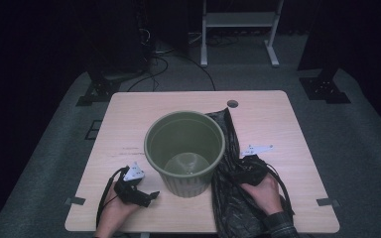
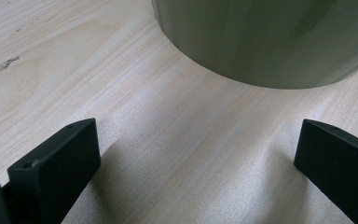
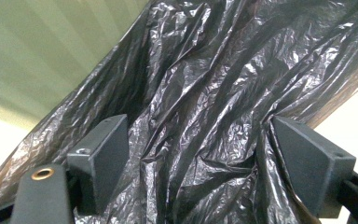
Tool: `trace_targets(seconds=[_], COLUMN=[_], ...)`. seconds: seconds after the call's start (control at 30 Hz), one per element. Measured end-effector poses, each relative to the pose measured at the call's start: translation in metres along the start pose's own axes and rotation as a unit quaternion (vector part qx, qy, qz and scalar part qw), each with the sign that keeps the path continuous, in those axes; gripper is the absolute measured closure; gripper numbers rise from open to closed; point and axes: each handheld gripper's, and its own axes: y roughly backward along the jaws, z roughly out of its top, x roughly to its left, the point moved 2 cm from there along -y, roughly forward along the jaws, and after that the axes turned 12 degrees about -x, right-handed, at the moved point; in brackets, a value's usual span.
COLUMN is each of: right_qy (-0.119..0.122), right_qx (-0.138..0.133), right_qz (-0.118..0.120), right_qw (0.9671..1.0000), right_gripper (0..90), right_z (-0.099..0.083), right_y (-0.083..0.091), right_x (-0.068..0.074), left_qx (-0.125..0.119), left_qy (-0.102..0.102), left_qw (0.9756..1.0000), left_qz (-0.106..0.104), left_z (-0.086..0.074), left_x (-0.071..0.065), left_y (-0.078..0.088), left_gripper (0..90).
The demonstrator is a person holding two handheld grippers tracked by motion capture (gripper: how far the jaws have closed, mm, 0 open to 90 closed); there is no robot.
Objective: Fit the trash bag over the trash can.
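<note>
green bin (image 1: 184, 151) blocks table (image 1: 268, 106) centre, black bag (image 1: 230, 193) crowds right, left side open

matt ribbed green plastic bin (image 1: 184, 148); glossy crinkled black plastic bag (image 3: 205, 116); pale smooth wood-grain table (image 1: 273, 119).

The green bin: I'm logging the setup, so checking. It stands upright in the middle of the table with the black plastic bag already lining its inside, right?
Not quite. The green bin does stand upright mid-table, but its inside is bare. The black plastic bag lies crumpled on the table against the bin's right side, as the high view shows.
</note>
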Motion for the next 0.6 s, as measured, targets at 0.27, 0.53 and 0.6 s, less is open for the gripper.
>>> trace_targets(seconds=[0.27, 0.53, 0.6], right_qy=[0.018, 0.044, 0.053], right_qx=[0.005, 0.005, 0.006], right_qz=[-0.019, -0.042, -0.049], right_qw=[0.9997, 0.9982, 0.9974], right_gripper=[19.6, 20.2, 21.8], right_z=[0.0, 0.001, 0.001], right_y=[-0.014, -0.021, -0.022], right_x=[0.008, 0.016, 0.018], left_qx=[0.0, 0.0, 0.0], left_qy=[0.0, 0.0, 0.0], left_qw=[1.0, 1.0, 1.0], left_qz=[0.0, 0.0, 0.0], left_z=[0.0, 0.0, 0.0], left_x=[0.0, 0.0, 0.0], left_y=[0.0, 0.0, 0.0], left_gripper=[0.0, 0.0, 0.0])
